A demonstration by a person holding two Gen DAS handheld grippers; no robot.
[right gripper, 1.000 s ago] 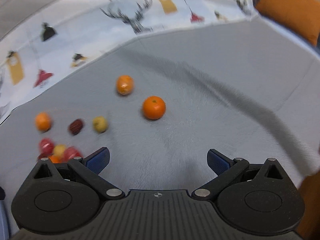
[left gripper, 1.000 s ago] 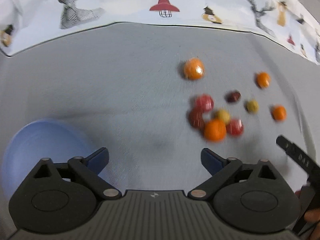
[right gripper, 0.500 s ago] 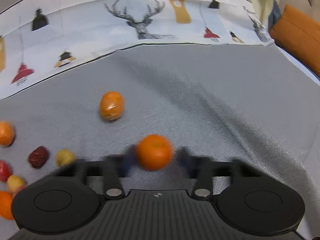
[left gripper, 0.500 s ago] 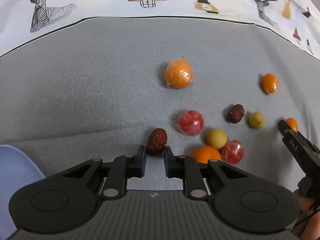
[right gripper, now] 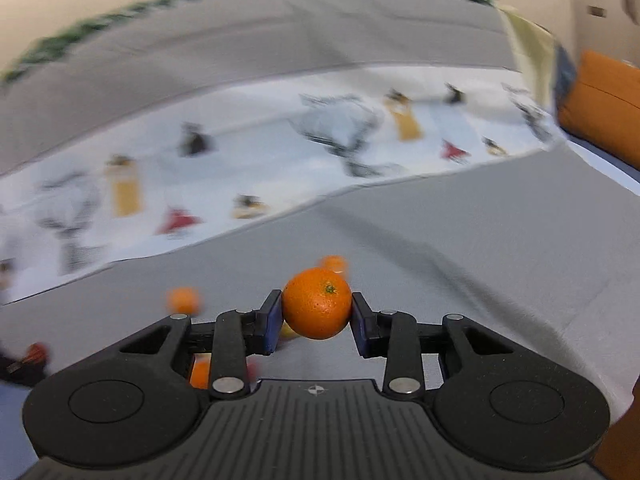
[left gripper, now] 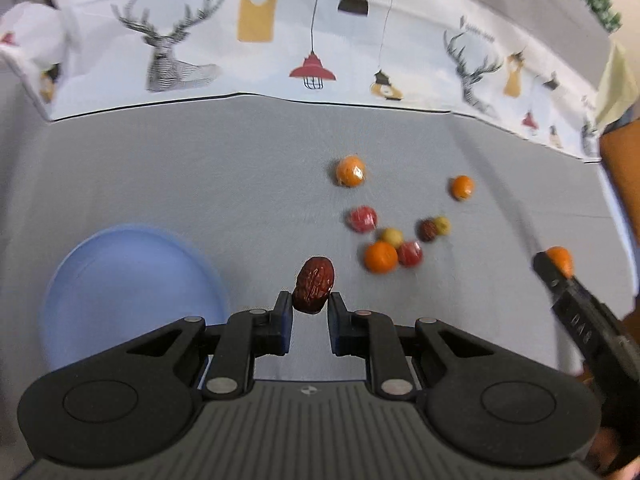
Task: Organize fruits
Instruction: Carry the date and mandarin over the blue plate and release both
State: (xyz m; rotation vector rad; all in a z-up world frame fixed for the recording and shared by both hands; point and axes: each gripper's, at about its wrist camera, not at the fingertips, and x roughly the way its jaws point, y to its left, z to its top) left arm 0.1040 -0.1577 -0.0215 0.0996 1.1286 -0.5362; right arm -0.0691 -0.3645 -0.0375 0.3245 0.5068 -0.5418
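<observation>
Left gripper: jaws clamp red date, blue plate beside. Right gripper: jaws clamp orange above grey bench.

Right wrist view. The right gripper is closed on a mandarin, blue pads pressed against either side, stem end facing the camera. Behind it lies a grey cloth with two blurred orange fruits — one left of the fingers, one just past the held mandarin. A printed white cloth borders the far edge — motifs blurred.
</observation>
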